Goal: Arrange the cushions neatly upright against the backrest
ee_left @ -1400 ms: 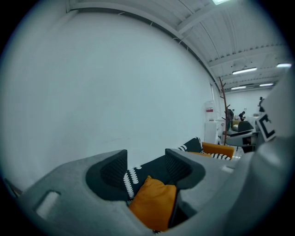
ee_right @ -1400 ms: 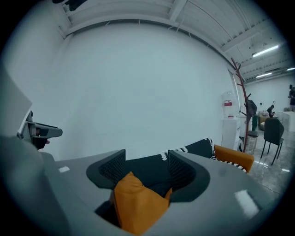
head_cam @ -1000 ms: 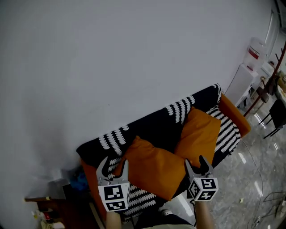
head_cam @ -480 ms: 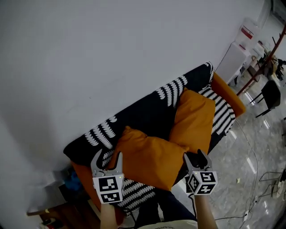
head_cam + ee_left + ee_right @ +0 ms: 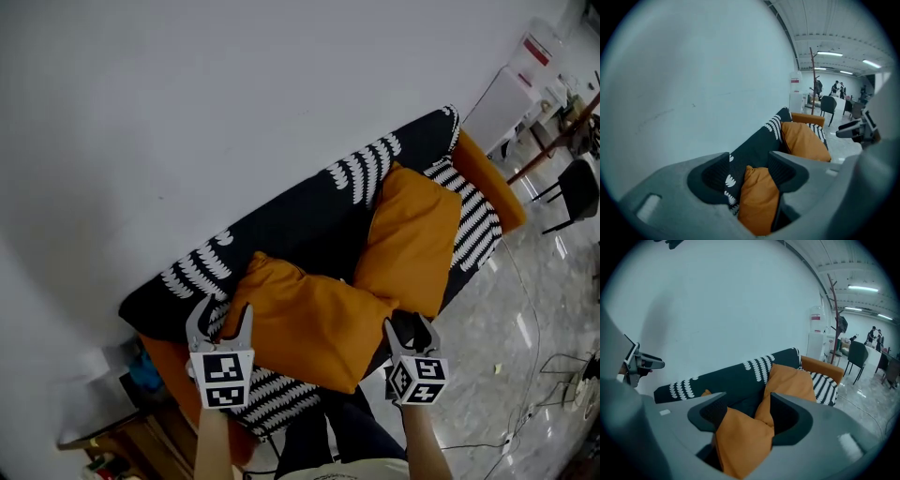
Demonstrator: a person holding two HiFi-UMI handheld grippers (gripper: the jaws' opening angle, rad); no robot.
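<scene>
An orange sofa has a black backrest cover with white patterns. Two orange cushions lie on it. The near cushion lies flat across the seat, and the far cushion leans toward the backrest. My left gripper is open at the near cushion's left corner. My right gripper is open at its right corner. In the left gripper view the near cushion shows between the open jaws of the left gripper. In the right gripper view the near cushion shows the same way in front of the right gripper. No pad visibly presses on it.
The striped seat cover runs to the orange armrest at the sofa's far end. A white cabinet and a dark chair stand beyond it on a glossy floor. A low wooden table sits by the sofa's near end.
Both grippers have come down and closer to the near cushion's two corners. Their jaws stay equally wide. The cushions have not moved on the sofa.
</scene>
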